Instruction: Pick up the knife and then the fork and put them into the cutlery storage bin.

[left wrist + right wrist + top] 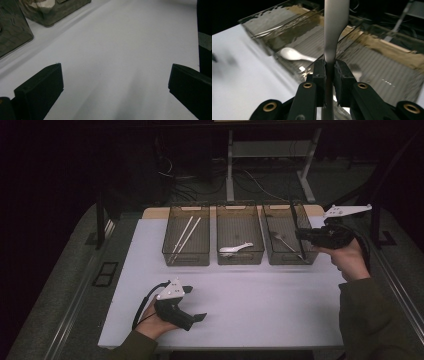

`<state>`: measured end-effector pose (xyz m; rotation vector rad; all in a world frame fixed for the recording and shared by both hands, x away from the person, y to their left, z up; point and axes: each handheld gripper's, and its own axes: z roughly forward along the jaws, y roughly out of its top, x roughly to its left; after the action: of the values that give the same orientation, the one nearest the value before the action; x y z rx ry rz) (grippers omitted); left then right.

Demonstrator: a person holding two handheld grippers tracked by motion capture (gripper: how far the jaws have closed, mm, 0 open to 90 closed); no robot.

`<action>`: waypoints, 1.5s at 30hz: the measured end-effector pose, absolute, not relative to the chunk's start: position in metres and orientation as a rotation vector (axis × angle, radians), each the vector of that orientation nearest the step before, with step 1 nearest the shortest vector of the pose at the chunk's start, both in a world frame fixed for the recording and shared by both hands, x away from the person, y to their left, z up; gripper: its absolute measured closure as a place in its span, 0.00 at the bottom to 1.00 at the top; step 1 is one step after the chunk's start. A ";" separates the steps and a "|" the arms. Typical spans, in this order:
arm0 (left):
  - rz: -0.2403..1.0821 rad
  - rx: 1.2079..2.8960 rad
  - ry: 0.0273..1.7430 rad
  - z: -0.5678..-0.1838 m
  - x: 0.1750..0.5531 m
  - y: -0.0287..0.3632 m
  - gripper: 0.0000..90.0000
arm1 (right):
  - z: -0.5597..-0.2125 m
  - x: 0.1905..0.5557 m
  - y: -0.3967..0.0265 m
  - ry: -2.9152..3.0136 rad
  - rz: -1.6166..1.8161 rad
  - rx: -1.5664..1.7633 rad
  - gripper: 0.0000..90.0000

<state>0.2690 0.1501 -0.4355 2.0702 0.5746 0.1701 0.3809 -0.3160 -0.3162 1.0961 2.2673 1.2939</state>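
My right gripper is shut on a long flat metal utensil, held upright by its narrow shaft between the pads. It hangs over the right-hand clear bin, where a metal fork lies. In the high view the held utensil is a thin dark line rising from the jaws. My left gripper rests low at the table's front left, open, with bare white tabletop between its fingers.
Three clear bins stand in a row at the back of the white table. The left bin holds chopsticks, the middle bin a white spoon. Desk legs and cables lie beyond the table.
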 end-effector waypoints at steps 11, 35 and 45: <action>0.166 2.067 0.572 -0.436 0.269 0.150 0.00 | -0.309 0.417 -0.322 2.171 1.213 1.182 0.89; 0.156 2.064 0.567 -0.435 0.268 0.148 0.00 | -0.374 0.456 -0.331 2.243 0.939 1.434 0.89; 0.154 2.066 0.565 -0.435 0.268 0.148 0.00 | -0.388 0.461 -0.332 2.276 0.843 1.478 0.89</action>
<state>0.2679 0.1480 -0.4351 2.0657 0.5649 0.1545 0.4615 -0.3322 -0.3877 1.4785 2.2755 0.8428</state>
